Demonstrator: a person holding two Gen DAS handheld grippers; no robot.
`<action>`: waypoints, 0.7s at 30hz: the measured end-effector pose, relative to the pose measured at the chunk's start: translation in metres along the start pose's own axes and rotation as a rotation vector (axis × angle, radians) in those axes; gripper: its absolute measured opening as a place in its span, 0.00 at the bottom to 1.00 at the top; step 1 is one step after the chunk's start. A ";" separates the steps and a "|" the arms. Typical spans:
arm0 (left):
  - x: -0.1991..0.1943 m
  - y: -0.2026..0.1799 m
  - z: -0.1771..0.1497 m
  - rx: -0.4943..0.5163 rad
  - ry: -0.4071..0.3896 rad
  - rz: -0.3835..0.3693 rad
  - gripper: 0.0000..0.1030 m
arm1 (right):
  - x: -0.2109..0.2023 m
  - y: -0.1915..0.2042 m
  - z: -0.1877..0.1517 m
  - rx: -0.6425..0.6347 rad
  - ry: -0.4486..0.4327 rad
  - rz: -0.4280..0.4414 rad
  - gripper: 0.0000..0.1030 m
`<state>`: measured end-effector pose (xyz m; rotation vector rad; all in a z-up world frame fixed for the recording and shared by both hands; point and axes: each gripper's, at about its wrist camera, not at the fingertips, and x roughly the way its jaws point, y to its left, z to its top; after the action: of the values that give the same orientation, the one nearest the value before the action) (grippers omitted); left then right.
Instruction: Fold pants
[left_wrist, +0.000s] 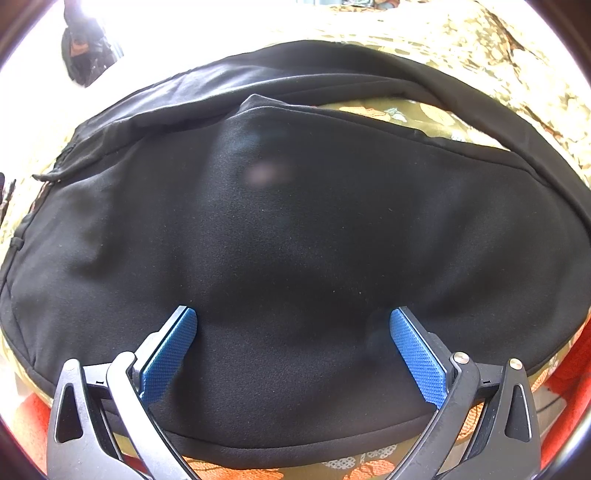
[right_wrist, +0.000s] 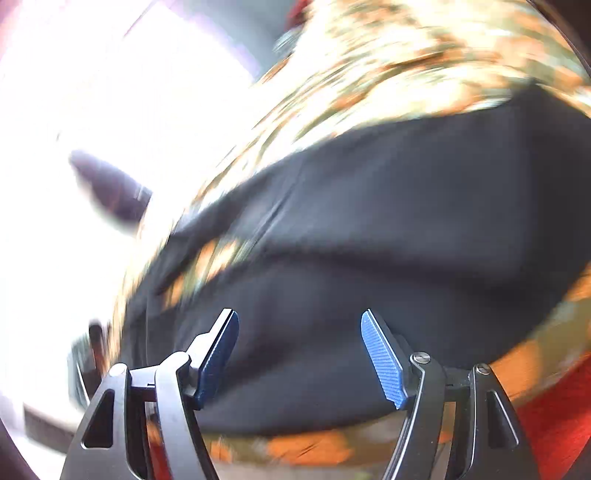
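No text, label, brand, number or sign can be read in either wrist view. The black pants (left_wrist: 288, 229) carry no legible tag, and the patterned cloth (left_wrist: 480, 48) under them shows only flowers and leaves. The right wrist view is too blurred to make out any lettering.

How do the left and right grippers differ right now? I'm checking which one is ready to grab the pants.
The left gripper has its fingers spread wider; the right gripper holds a narrower gap. The left view is sharp, the right view smeared with blur. Shared: both are open, gripping nothing, blue-padded, above the black pants on the floral cover.
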<state>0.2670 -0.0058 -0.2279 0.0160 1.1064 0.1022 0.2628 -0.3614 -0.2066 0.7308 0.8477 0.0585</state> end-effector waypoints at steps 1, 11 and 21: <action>0.000 -0.001 0.000 0.000 -0.001 0.002 1.00 | -0.004 -0.013 0.007 0.064 -0.026 -0.005 0.68; -0.002 -0.007 -0.004 0.002 -0.023 0.025 1.00 | 0.003 -0.050 0.024 0.341 -0.108 0.012 0.60; -0.004 -0.005 -0.005 -0.004 -0.027 0.032 1.00 | -0.021 -0.043 0.031 0.126 -0.107 -0.093 0.08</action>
<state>0.2614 -0.0112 -0.2263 0.0313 1.0794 0.1331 0.2603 -0.4183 -0.2061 0.8044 0.7870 -0.1173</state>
